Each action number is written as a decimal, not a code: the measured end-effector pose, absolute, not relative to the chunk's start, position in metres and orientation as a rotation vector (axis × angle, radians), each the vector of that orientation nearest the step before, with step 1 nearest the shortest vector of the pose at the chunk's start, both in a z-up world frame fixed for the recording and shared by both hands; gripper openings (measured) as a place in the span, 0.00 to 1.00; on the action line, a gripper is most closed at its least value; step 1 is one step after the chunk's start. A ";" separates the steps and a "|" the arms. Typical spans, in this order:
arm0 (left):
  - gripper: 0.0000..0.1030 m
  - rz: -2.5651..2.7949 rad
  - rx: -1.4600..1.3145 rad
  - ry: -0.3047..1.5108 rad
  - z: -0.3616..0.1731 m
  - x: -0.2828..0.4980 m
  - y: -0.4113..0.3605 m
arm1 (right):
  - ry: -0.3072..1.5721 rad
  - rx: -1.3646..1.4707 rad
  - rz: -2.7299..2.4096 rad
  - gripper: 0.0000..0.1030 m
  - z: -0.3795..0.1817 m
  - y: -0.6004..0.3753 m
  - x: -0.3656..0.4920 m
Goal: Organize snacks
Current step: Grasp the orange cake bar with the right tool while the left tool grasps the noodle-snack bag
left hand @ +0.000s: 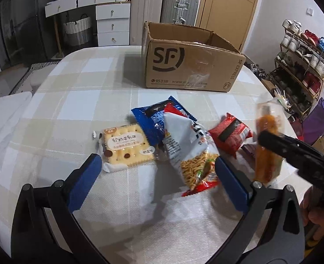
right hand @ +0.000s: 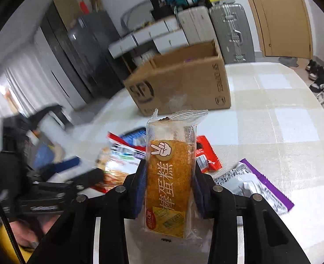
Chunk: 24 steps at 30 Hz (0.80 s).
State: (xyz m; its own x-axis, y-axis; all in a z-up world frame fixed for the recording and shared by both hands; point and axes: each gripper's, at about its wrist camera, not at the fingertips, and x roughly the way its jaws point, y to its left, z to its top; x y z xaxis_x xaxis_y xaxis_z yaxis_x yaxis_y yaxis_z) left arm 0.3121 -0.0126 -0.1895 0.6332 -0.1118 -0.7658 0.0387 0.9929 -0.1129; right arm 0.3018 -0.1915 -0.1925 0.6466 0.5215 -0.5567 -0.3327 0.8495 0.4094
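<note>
My right gripper is shut on an orange cake bar in a clear wrapper and holds it upright above the table; it also shows in the left wrist view. My left gripper is open and empty, low over the snack pile. Between and ahead of its blue pads lie a cracker pack, a blue packet, a white noodle-snack bag and a red packet. An open SF cardboard box stands at the far side of the table.
A purple and grey packet lies on the checked tablecloth to the right of my right gripper. Drawers and suitcases stand behind the table; a shoe rack is at the right.
</note>
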 end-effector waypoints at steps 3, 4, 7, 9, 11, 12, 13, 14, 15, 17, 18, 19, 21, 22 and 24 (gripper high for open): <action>0.99 -0.093 -0.082 0.872 -0.186 0.311 -0.017 | 0.652 0.337 0.538 0.37 -0.190 -0.205 0.287; 0.99 -0.092 -0.080 0.875 -0.186 0.313 -0.020 | 0.637 0.343 0.548 0.37 -0.190 -0.207 0.284; 0.99 -0.088 -0.085 0.894 -0.188 0.317 -0.026 | 0.607 0.381 0.589 0.37 -0.194 -0.211 0.275; 0.99 -0.090 -0.081 0.900 -0.189 0.321 -0.030 | 0.589 0.404 0.611 0.37 -0.197 -0.213 0.269; 0.98 -0.093 -0.070 0.908 -0.192 0.325 -0.036 | 0.574 0.428 0.633 0.37 -0.199 -0.218 0.265; 0.95 -0.097 -0.066 0.909 -0.194 0.327 -0.038 | 0.567 0.435 0.641 0.37 -0.199 -0.220 0.265; 0.86 -0.088 -0.058 0.908 -0.196 0.328 -0.039 | 0.561 0.440 0.650 0.37 -0.199 -0.221 0.264; 0.79 -0.078 -0.049 0.910 -0.199 0.331 -0.041 | 0.556 0.447 0.661 0.37 -0.199 -0.222 0.264; 0.69 -0.082 -0.042 0.919 -0.203 0.334 -0.043 | 0.555 0.454 0.666 0.37 -0.200 -0.223 0.264; 0.59 -0.118 -0.067 0.922 -0.205 0.336 -0.044 | 0.567 0.463 0.678 0.37 -0.201 -0.223 0.266; 0.49 -0.131 -0.082 0.924 -0.205 0.336 -0.044 | 0.572 0.465 0.678 0.37 -0.202 -0.224 0.266; 0.47 -0.132 -0.082 0.926 -0.204 0.335 -0.046 | 0.579 0.469 0.680 0.37 -0.202 -0.223 0.267; 0.39 -0.133 -0.068 0.924 -0.205 0.333 -0.049 | 0.582 0.472 0.687 0.37 -0.203 -0.222 0.266; 0.37 -0.129 -0.057 0.924 -0.204 0.331 -0.050 | 0.580 0.468 0.688 0.37 -0.201 -0.222 0.265; 0.35 -0.130 -0.063 0.931 -0.204 0.330 -0.049 | 0.571 0.461 0.685 0.37 -0.200 -0.223 0.263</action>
State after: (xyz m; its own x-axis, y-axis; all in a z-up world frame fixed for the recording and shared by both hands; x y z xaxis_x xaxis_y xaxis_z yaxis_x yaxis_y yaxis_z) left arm 0.3300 -0.0485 -0.2040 0.5899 -0.1390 -0.7954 0.0847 0.9903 -0.1102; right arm 0.2630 -0.2225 -0.2003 0.6348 0.6966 -0.3344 -0.4546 0.6866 0.5673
